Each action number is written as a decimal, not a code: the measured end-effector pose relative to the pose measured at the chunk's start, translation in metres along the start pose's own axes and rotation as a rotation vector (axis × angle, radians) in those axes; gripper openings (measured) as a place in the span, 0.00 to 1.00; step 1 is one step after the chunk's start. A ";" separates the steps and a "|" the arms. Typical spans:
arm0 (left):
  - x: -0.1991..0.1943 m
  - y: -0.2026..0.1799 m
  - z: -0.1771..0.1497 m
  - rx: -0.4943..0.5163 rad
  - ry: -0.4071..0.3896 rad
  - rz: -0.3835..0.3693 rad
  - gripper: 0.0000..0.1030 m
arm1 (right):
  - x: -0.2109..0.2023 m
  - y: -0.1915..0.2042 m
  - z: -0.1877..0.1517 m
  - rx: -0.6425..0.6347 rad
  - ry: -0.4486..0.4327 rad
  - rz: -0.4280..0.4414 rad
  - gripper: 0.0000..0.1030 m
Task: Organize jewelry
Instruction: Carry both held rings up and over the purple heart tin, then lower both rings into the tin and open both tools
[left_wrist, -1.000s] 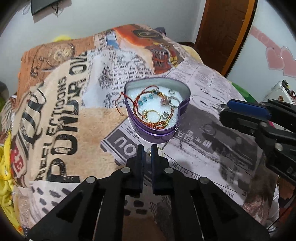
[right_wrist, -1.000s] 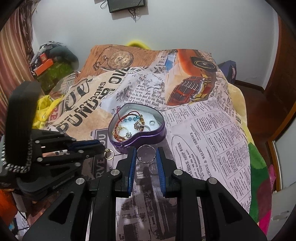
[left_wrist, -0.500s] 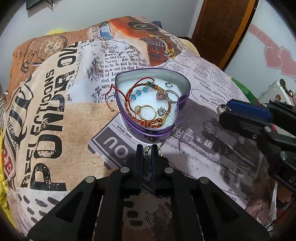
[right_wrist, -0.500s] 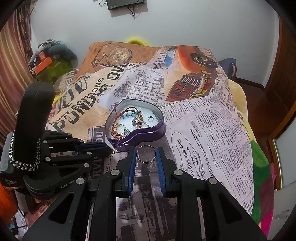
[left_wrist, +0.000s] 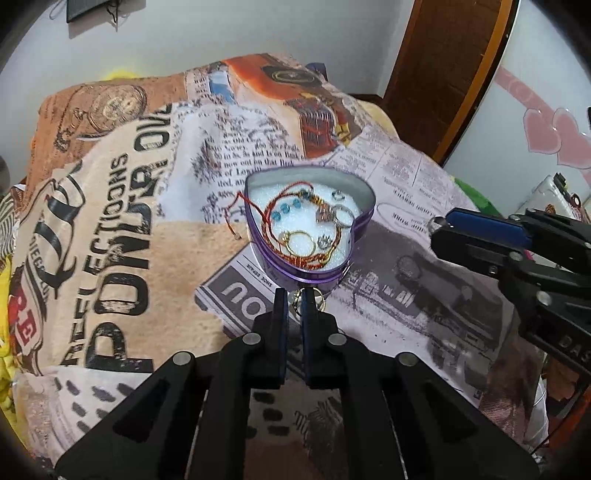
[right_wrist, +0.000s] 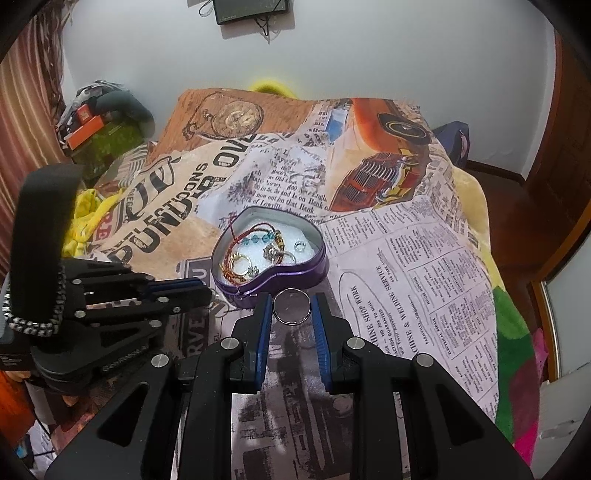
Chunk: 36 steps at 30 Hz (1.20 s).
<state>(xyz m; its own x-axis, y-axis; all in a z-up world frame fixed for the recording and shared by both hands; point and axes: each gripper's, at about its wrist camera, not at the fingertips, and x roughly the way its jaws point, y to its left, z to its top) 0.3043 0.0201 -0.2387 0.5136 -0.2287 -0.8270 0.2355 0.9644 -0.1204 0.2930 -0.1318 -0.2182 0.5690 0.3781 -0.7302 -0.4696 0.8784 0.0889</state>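
Both angled downward, the left gripper (left_wrist: 293, 300) pinches a gold ring (left_wrist: 320, 301); the right gripper (right_wrist: 291, 307) clasps a silver ring (right_wrist: 291, 306), the heart tin (right_wrist: 295, 275) just ahead.

Open purple heart tin (left_wrist: 308, 271) holding bracelets, rings, on blanket

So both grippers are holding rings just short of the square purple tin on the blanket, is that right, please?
Not quite: the purple tin is heart-shaped, as the right wrist view shows. The left gripper and the right gripper do each hold a ring just short of it.

A newspaper-print blanket (right_wrist: 406, 258) below a wall screen (right_wrist: 251, 9).
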 end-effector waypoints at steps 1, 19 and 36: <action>-0.004 0.000 0.001 0.001 -0.010 0.001 0.05 | -0.001 0.000 0.001 0.000 -0.004 -0.001 0.19; -0.020 0.004 0.041 -0.013 -0.117 -0.003 0.05 | 0.027 0.000 0.035 0.010 -0.016 0.039 0.19; 0.015 0.007 0.052 -0.016 -0.085 -0.040 0.05 | 0.053 0.001 0.035 -0.034 0.038 0.027 0.19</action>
<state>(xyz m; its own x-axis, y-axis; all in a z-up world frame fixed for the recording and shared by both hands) 0.3565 0.0165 -0.2231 0.5726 -0.2766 -0.7718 0.2440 0.9562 -0.1616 0.3459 -0.1007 -0.2329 0.5304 0.3897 -0.7529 -0.5076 0.8573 0.0861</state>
